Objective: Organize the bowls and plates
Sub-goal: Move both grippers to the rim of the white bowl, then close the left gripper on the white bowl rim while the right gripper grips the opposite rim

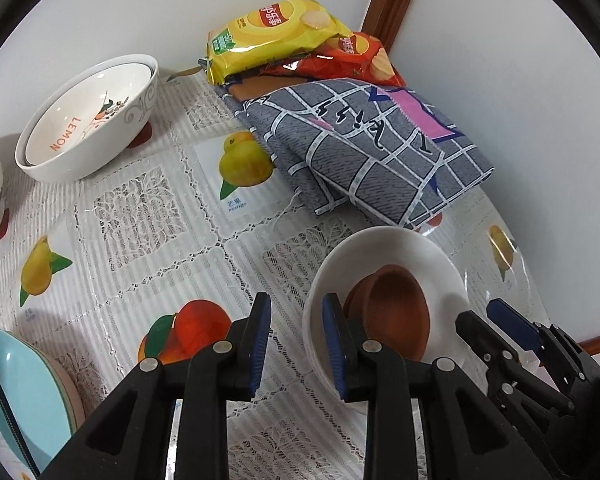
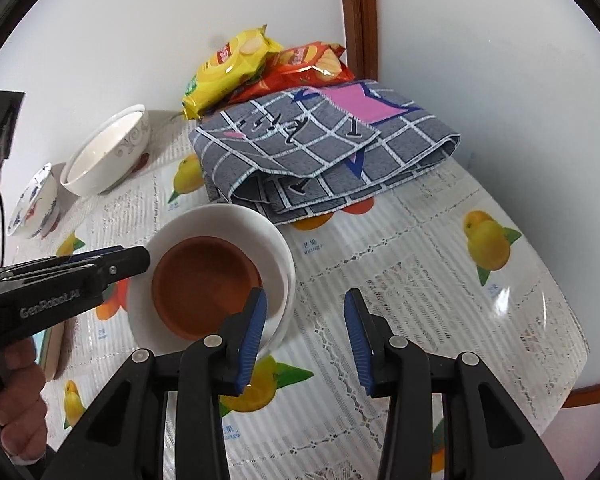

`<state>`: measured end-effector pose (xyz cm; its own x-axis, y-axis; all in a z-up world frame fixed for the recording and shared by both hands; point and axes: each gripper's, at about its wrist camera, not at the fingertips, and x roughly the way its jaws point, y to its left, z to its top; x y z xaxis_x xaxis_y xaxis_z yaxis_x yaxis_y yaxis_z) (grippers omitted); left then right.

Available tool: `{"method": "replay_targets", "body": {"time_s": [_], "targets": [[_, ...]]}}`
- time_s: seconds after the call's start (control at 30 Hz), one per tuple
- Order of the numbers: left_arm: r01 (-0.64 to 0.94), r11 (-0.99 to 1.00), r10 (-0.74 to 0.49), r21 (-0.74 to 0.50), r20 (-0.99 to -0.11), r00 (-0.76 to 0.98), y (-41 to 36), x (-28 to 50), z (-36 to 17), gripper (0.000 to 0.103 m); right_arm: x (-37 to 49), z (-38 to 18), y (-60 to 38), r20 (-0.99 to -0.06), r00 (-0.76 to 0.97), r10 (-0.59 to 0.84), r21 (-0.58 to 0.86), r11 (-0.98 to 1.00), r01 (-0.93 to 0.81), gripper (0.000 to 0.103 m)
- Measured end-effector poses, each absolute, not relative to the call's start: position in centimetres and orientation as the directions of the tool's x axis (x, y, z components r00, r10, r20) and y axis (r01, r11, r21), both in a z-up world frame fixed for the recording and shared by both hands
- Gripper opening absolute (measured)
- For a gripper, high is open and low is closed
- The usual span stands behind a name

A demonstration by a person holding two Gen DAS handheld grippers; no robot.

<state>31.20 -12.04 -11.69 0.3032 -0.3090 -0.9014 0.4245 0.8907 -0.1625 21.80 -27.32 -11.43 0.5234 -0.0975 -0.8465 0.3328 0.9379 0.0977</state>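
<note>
A brown clay bowl [image 2: 206, 286] sits inside a white bowl [image 2: 272, 236] on the fruit-print tablecloth; both also show in the left wrist view, brown bowl [image 1: 396, 312] in white bowl [image 1: 384, 246]. My left gripper [image 1: 296, 344] is open and empty, its right finger next to the white bowl's left rim. My right gripper [image 2: 306, 336] is open and empty, its left finger over the white bowl's near right rim. Two nested white bowls [image 1: 88, 120], the inner marked LEMON, stand at the back left. A blue-patterned bowl [image 2: 34, 204] stands left of them.
A folded grey checked cloth [image 1: 364, 148] and two chip bags [image 1: 276, 36] lie in the back corner by the walls. A light blue plate on a pink one [image 1: 28, 396] lies at the near left. The table's wooden edge [image 2: 588, 394] runs at the right.
</note>
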Motion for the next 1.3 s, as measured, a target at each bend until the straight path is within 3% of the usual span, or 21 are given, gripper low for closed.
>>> {"method": "replay_targets", "body": {"time_s": [0.57,0.77,1.3], "targets": [[0.419,0.897,-0.278,-0.137,-0.914,0.295,-12.2,31.6,-13.2,0.030,22.8,-13.6,-27.5,-0.861,0.501,-0.092,0.095,0.937,0.336,0.040],[0.425,0.898,-0.269,-0.117,-0.910,0.316,-12.4,31.6,-13.5,0.032,22.7,-13.8,-28.2,-0.858,0.512,-0.045,0.158,0.925,0.345,0.041],[0.390,0.919,-0.202,-0.055,-0.916,0.348,-12.8,30.7,-14.9,0.035,24.2,-14.2,-27.9,-0.885,0.459,-0.078,0.079,0.947,0.313,0.045]]}}
